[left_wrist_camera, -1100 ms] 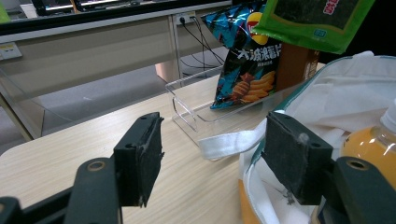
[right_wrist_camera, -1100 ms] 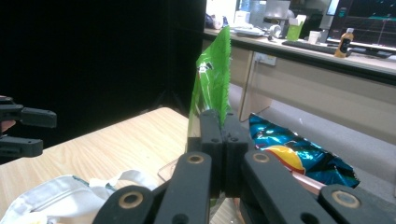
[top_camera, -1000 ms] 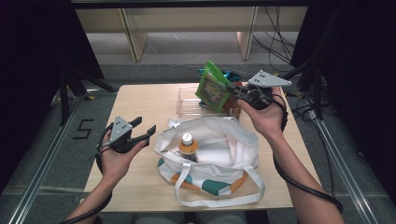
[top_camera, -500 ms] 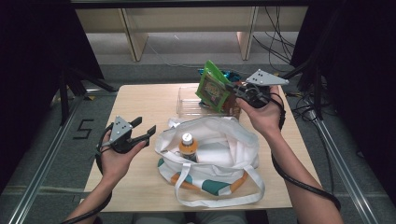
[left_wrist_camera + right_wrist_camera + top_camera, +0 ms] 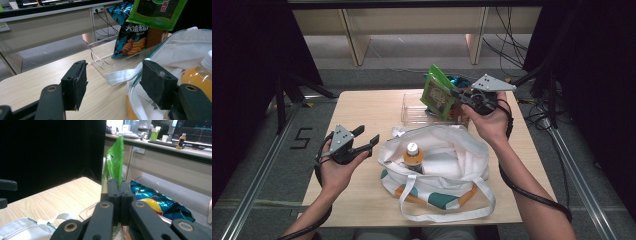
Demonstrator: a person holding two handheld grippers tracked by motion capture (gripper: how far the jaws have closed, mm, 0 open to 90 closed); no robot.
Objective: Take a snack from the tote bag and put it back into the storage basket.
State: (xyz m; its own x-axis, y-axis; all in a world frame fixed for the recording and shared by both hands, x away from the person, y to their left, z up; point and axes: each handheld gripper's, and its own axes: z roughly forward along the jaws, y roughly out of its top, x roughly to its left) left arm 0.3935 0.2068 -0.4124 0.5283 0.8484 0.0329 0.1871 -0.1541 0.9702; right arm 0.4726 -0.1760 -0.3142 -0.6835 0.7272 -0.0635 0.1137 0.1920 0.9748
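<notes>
My right gripper point(image 5: 457, 96) is shut on a green snack packet point(image 5: 439, 95) and holds it upright in the air over a clear tray point(image 5: 412, 112). In the right gripper view the jaws point(image 5: 119, 187) pinch the packet's point(image 5: 113, 165) lower edge. An open white tote bag point(image 5: 447, 155) lies mid-table with an orange drink bottle point(image 5: 413, 155) standing inside. My left gripper point(image 5: 368, 136) hovers open just left of the bag, nothing between its pads point(image 5: 75, 87). The bag's strap point(image 5: 122, 75) lies beyond them.
A blue chip bag point(image 5: 127, 32) leans in the clear tray point(image 5: 100, 57) beside a brown box point(image 5: 156, 36). The wooden table point(image 5: 362, 105) has bare room at its left and far left. Dark curtains flank the table; cables trail on the floor at right.
</notes>
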